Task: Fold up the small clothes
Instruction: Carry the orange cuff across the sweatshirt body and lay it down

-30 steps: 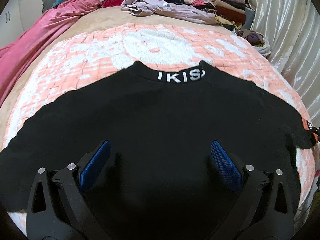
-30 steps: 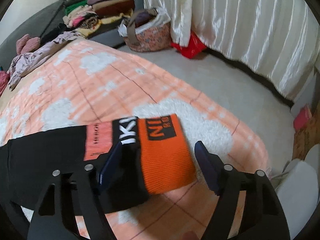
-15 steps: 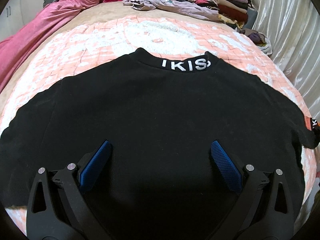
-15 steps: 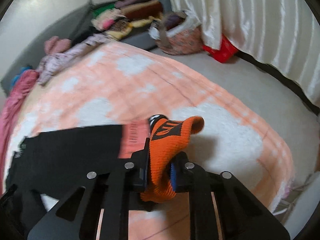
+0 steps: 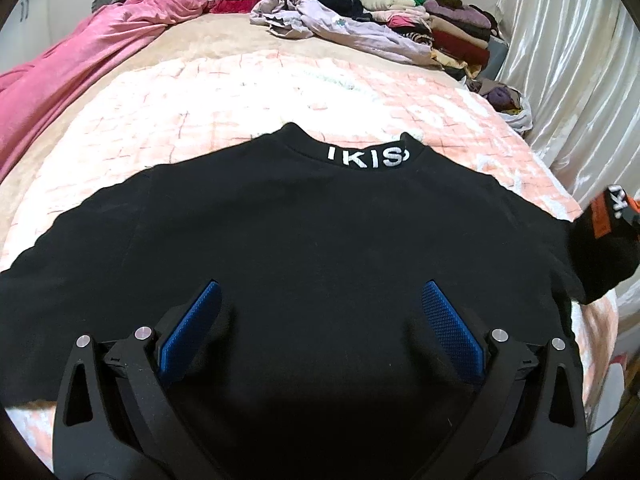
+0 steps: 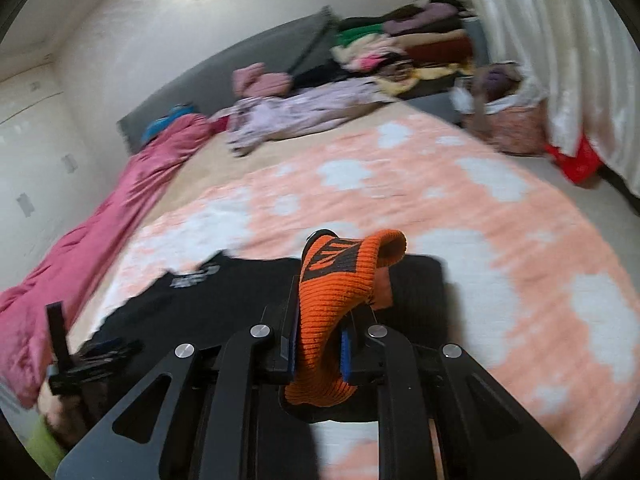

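A black sweater (image 5: 312, 248) with white letters on its collar (image 5: 368, 158) lies spread flat on the peach and white blanket (image 5: 248, 92). My left gripper (image 5: 320, 320) is open and hovers over the sweater's lower middle. My right gripper (image 6: 320, 344) is shut on the orange ribbed cuff (image 6: 340, 280) of the sweater's right sleeve and holds it lifted above the blanket. The raised sleeve end (image 5: 604, 240) shows at the right edge of the left wrist view. The sweater body (image 6: 208, 300) lies to the left in the right wrist view.
A pink quilt (image 5: 80, 60) runs along the left side of the bed. Loose lilac clothes (image 5: 340, 28) and a stack of folded clothes (image 5: 440, 24) lie at the far end. A full basket (image 6: 508, 116) and white curtains (image 6: 580, 60) stand to the right.
My right gripper closed on the orange cuff, lifted it and swung it leftward over the sweater. The left gripper stayed open and drew back slightly.
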A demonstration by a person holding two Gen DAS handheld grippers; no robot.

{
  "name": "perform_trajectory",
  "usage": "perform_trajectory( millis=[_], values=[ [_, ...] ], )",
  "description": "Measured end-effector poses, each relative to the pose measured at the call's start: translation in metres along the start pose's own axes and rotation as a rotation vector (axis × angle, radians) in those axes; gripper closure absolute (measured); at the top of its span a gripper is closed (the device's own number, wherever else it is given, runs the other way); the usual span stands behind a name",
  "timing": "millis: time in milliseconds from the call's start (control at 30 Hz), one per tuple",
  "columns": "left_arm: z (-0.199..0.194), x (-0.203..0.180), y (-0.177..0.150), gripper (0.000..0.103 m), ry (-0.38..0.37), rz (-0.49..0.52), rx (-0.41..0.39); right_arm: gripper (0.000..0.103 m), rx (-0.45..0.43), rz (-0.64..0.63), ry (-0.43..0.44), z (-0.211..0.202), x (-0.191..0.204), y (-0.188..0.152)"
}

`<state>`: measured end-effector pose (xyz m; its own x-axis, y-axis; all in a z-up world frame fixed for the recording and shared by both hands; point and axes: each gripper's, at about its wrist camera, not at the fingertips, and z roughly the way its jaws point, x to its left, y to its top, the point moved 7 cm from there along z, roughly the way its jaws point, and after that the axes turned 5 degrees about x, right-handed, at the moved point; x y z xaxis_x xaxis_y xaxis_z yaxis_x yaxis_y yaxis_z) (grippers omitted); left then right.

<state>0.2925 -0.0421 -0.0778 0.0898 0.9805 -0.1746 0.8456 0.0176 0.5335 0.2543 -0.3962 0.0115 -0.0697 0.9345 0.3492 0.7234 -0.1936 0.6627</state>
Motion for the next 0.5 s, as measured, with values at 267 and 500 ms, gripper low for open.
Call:
perform_trajectory(
  millis=[267,500],
  values=[
    [-0.017,0.010,-0.001,0.008,-0.002,-0.004,-0.022,0.089,0.066,-0.103,0.148,0.041,0.094,-0.005],
    [-0.021,0.019,-0.005,0.008,-0.014,-0.011,-0.019,0.089,0.118,-0.156,0.212,0.078,0.156,-0.015]
  ],
)
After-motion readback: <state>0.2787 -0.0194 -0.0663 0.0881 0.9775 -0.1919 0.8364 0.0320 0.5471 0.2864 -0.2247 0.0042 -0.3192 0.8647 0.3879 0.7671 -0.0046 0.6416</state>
